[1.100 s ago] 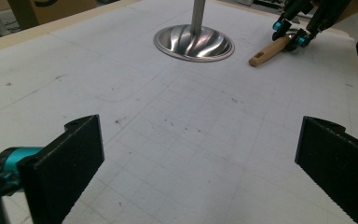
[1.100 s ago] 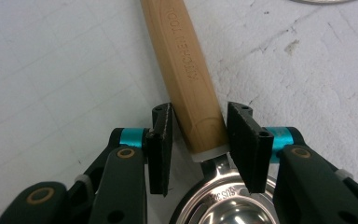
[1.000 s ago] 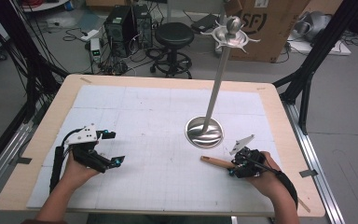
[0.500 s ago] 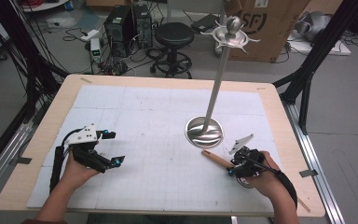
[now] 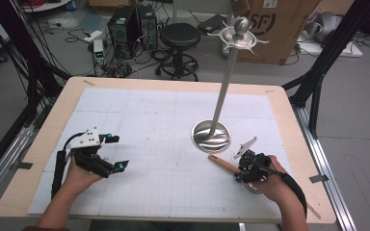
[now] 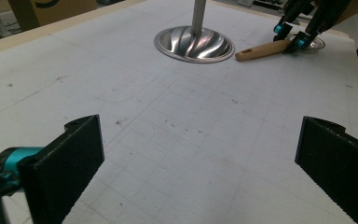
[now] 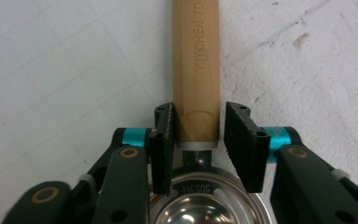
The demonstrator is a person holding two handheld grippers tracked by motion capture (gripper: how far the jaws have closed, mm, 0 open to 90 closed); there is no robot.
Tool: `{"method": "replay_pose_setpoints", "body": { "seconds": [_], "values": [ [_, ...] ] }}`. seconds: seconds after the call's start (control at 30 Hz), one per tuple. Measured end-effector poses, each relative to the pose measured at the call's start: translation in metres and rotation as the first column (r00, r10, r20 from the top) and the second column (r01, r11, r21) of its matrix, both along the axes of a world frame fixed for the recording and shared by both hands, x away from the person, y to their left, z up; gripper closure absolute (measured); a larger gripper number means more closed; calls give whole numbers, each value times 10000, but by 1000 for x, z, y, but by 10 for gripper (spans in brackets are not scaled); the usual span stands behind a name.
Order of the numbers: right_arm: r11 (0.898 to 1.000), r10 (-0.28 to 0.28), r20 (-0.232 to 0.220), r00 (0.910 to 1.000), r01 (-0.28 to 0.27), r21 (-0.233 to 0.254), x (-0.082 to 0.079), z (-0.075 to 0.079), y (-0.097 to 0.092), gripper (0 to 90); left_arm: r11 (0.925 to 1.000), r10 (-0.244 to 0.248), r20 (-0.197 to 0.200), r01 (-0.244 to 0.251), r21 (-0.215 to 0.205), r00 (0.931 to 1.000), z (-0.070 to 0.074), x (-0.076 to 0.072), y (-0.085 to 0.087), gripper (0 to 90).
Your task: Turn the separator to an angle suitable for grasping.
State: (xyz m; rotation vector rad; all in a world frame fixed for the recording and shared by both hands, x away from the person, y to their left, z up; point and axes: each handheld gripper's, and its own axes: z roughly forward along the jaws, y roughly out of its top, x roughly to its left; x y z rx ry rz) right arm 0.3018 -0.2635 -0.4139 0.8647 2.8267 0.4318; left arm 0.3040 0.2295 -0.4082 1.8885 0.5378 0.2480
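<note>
Item: wooden-handled metal strainer (image 5: 224, 164), lying flat on the table (image 5: 139, 103) near its right edge, just beside the round base of the tall metal stand (image 5: 212, 136). The right gripper (image 7: 199, 126) has just been closing, its jaws narrow around the handle's lower end, one pad touching the wood, the other a sliver off; the left gripper (image 6: 200, 163) gapes wide and empty near the left edge. Risk: a grip this close to the bowl could let the long handle swing on lifting and knock the stand.
</note>
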Motion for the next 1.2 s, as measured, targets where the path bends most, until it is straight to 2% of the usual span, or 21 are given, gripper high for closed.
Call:
{"method": "replay_pose_setpoints", "body": {
  "seconds": [0.1,0.2,0.43,0.47,0.57,0.63,0.67,0.8,0.87,0.9,1.0,1.2],
  "values": [
    [10000,21,-94,10000,-21,-21,0,0,0,668,10000,-24,6,24,16,10000,0,0,0,16],
    [9997,-158,-155,9998,160,182,0,-1,-1,676,10000,-21,10,21,40,10000,0,0,-1,16],
    [9998,-153,-170,9997,155,134,0,0,0,687,10000,-7,27,7,-30,10000,1,0,0,16],
    [9994,-227,-195,9996,232,255,0,0,-1,688,10000,-3,21,3,-63,10000,1,0,0,16],
    [9995,-130,-91,9999,133,299,-1,0,-2,688,10000,-14,41,15,-87,10000,1,0,1,16],
    [9994,-144,237,9996,136,311,-1,2,-3,689,9999,4,8,-4,-103,10000,1,0,1,16],
    [9994,-144,237,9996,136,311,-1,2,-3,689,9999,0,12,0,-105,10000,1,0,2,16],
    [9961,-162,736,9972,97,874,-2,9,-8,689,9999,38,17,-37,-122,10000,1,0,2,16],
    [9928,-205,855,9961,102,1194,-3,13,-10,689,9999,36,25,-36,-117,10000,1,0,2,16],
    [9928,-205,855,9961,102,1194,-3,13,-10,689,9999,28,16,-28,-134,10000,1,0,2,16],
    [9842,-295,1125,9932,92,1770,-5,19,-15,689,9999,9,38,-8,-170,10000,1,0,2,16],
    [9739,-411,1114,9929,150,2264,-5,21,-20,689,9995,-59,53,61,-313,10000,2,1,2,16]
  ]
}}
